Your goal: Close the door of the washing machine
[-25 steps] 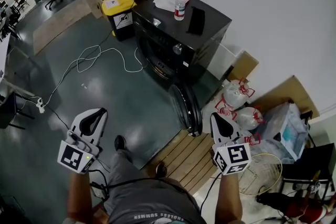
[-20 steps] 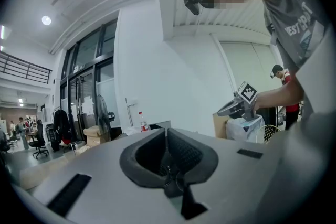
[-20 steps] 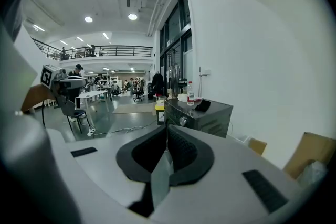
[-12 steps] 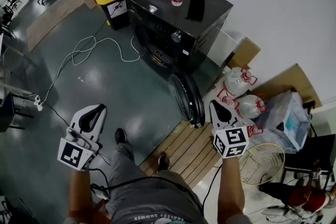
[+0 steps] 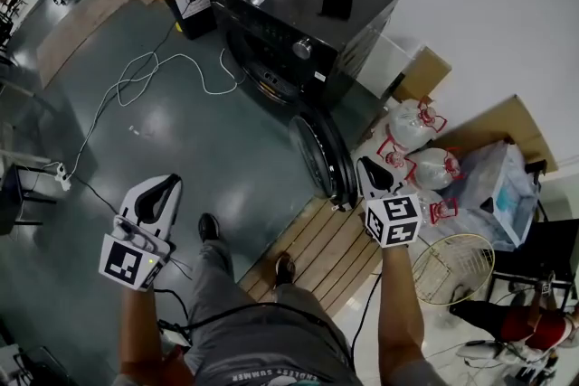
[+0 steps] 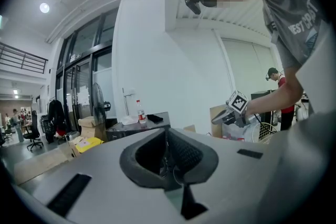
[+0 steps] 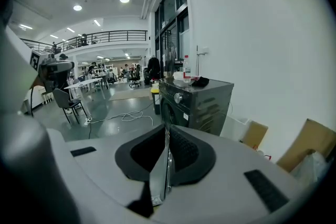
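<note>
Both hands came down over the last second, the right one more, and the right tongs ended up just beside the free edge of the door, on its right side in the head view. A second ago they sat farther off it. No contact yet, as far as I could tell. Door was wide open, standing edge-on out from the front of the washing machine, its free end by the wooden decking. Right tongs were cracking open, just a slit, nothing pinched. Left tongs were pressed together and empty, well off to the left over the floor, no role so far. My read: approach nearly done, push not started. Next move needed a sideways shove on the door's outer face toward the drum opening. Risk was the tips sliding off the curved rim.
</note>
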Demonstrator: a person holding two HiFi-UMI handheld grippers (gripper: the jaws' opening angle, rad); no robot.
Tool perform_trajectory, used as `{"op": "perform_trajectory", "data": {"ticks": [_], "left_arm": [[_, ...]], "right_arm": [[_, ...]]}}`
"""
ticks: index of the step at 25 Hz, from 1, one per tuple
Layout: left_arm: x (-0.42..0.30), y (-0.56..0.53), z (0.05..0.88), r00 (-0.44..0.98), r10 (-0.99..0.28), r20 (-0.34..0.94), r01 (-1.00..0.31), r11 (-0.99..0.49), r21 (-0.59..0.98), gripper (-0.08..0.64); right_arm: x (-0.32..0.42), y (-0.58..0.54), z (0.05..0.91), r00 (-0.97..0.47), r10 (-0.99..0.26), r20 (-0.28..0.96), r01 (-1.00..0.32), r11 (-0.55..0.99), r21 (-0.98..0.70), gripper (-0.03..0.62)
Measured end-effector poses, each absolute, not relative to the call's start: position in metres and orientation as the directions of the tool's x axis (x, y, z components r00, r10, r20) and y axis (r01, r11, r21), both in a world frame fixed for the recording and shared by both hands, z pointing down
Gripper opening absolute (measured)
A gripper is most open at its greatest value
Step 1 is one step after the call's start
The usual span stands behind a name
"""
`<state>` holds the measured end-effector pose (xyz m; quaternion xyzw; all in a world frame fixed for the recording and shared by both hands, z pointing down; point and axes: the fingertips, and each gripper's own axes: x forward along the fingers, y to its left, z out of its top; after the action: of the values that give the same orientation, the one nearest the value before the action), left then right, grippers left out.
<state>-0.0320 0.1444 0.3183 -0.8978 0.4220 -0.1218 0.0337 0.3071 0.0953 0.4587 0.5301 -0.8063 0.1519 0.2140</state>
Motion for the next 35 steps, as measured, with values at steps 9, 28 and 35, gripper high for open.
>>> {"op": "perform_trajectory", "data": {"ticks": [9, 28, 35], "left_arm": [[-0.035, 0.124, 0.342, 0.626, -0.746, 0.227, -0.733, -0.662, -0.156, 0.029], [-0.040, 0.104, 0.380, 0.641, -0.714, 0.283, -0.710, -0.691, -0.136, 0.029], [-0.052, 0.093, 0.388, 0.635, -0.714, 0.293, -0.715, -0.688, -0.127, 0.029]], "right_arm": [[0.313, 0.077, 0.502, -0.322, -0.764, 0.559, -0.929, 0.368, -0.033, 0.061], [0.320, 0.050, 0.608, -0.319, -0.629, 0.709, -0.920, 0.386, -0.072, 0.156], [0.325, 0.038, 0.646, -0.312, -0.560, 0.768, -0.924, 0.368, -0.107, 0.173]]}}
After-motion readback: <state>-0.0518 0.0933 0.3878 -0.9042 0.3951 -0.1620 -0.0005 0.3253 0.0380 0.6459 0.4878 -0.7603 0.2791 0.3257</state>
